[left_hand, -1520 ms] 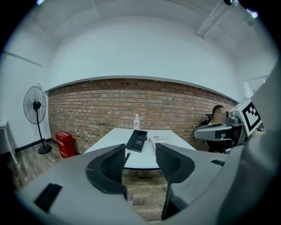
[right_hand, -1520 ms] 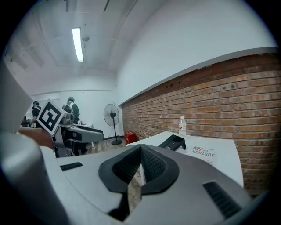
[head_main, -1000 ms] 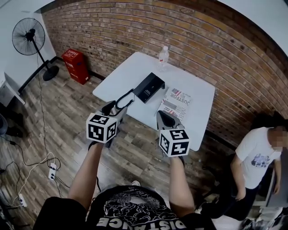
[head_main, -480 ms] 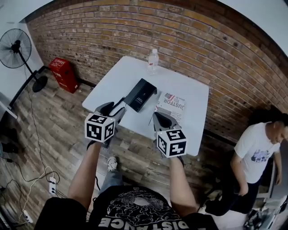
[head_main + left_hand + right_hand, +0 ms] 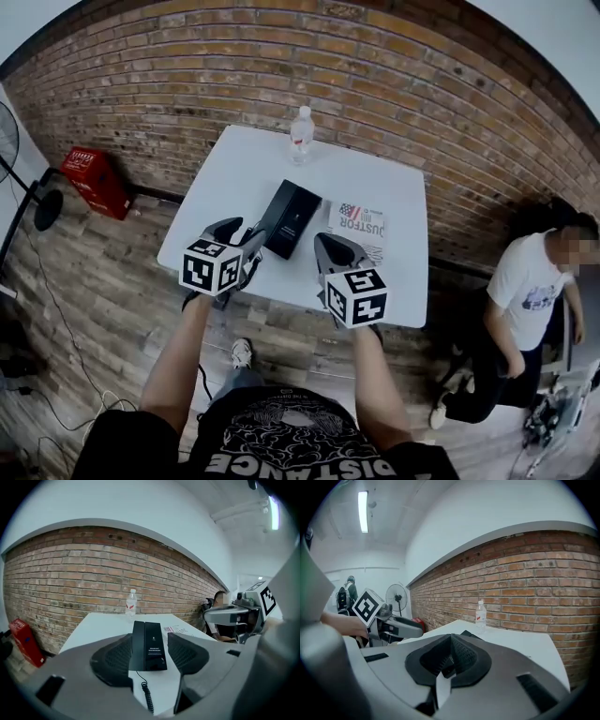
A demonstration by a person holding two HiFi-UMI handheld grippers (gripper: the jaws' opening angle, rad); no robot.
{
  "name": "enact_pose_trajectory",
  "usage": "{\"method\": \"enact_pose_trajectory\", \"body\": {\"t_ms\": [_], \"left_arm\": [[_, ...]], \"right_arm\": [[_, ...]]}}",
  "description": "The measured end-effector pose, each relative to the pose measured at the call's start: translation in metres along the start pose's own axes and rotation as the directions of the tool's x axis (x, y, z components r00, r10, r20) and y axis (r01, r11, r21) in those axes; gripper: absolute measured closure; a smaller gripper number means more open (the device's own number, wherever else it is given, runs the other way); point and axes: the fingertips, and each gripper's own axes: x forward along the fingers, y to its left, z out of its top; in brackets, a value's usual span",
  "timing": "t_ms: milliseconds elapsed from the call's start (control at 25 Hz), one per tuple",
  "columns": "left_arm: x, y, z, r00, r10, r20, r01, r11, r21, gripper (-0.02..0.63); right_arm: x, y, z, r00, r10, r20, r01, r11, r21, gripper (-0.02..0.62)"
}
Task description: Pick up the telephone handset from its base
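A black telephone [image 5: 289, 218] lies on the white table [image 5: 234, 178], its handset [image 5: 138, 643] resting along the left side of the base [image 5: 155, 645]. A coiled cord [image 5: 146, 696] trails off its near end. My left gripper [image 5: 242, 232] is open and hovers just short of the phone's near end. In the left gripper view the phone shows framed in the gap of that gripper [image 5: 150, 638], untouched. My right gripper [image 5: 325, 246] is shut on nothing, over the table's front edge right of the phone. Its pads meet in the right gripper view [image 5: 451, 641].
A water bottle [image 5: 301, 134] stands at the table's far edge by the brick wall. A printed booklet [image 5: 357, 225] lies right of the phone. A person in a white shirt [image 5: 527, 300] is at the right, a red box [image 5: 94, 178] on the floor at the left.
Both grippers and the head have come closer to the table; the left gripper's jaws now reach the phone's near end. The fan has slid out of the view at the left.
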Motion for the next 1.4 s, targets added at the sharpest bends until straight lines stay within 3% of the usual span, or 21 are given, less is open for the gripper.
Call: {"method": "enact_pose_trajectory", "body": {"t_ms": [160,400,680,800,920,1000,1200,1400], "left_arm": [[0.023,0.02,0.001,0.993,-0.105,-0.051,0.105,0.994,0.008,0.388],[0.05,0.051,-0.006,0.968,-0.234,-0.092,0.231,0.972,-0.046,0.382],[0.085,0.078,-0.016,0.887,-0.434,-0.154,0.408,0.896,-0.177,0.382],[0.101,0.084,-0.018,0.832,-0.528,-0.174,0.48,0.84,-0.252,0.382],[0.115,0.078,-0.026,0.747,-0.632,-0.206,0.564,0.767,-0.306,0.382],[0.124,0.076,-0.035,0.704,-0.669,-0.238,0.595,0.738,-0.317,0.382],[0.145,0.075,-0.041,0.636,-0.73,-0.252,0.634,0.679,-0.369,0.382],[0.156,0.064,-0.041,0.538,-0.8,-0.266,0.691,0.599,-0.405,0.382]], "right_arm": [[0.026,-0.001,0.01,0.999,-0.053,-0.009,0.053,0.998,0.025,0.595],[0.052,-0.001,0.008,0.99,-0.133,-0.043,0.135,0.989,0.051,0.595],[0.071,-0.005,0.0,0.972,-0.215,-0.099,0.221,0.974,0.058,0.595],[0.077,-0.008,-0.003,0.965,-0.237,-0.116,0.244,0.968,0.054,0.595],[0.081,-0.015,-0.005,0.956,-0.264,-0.129,0.274,0.96,0.062,0.595],[0.085,-0.019,-0.007,0.951,-0.278,-0.135,0.289,0.955,0.068,0.595],[0.093,-0.032,-0.009,0.943,-0.301,-0.14,0.313,0.947,0.076,0.595],[0.099,-0.042,-0.01,0.935,-0.325,-0.141,0.338,0.937,0.082,0.594]]}}
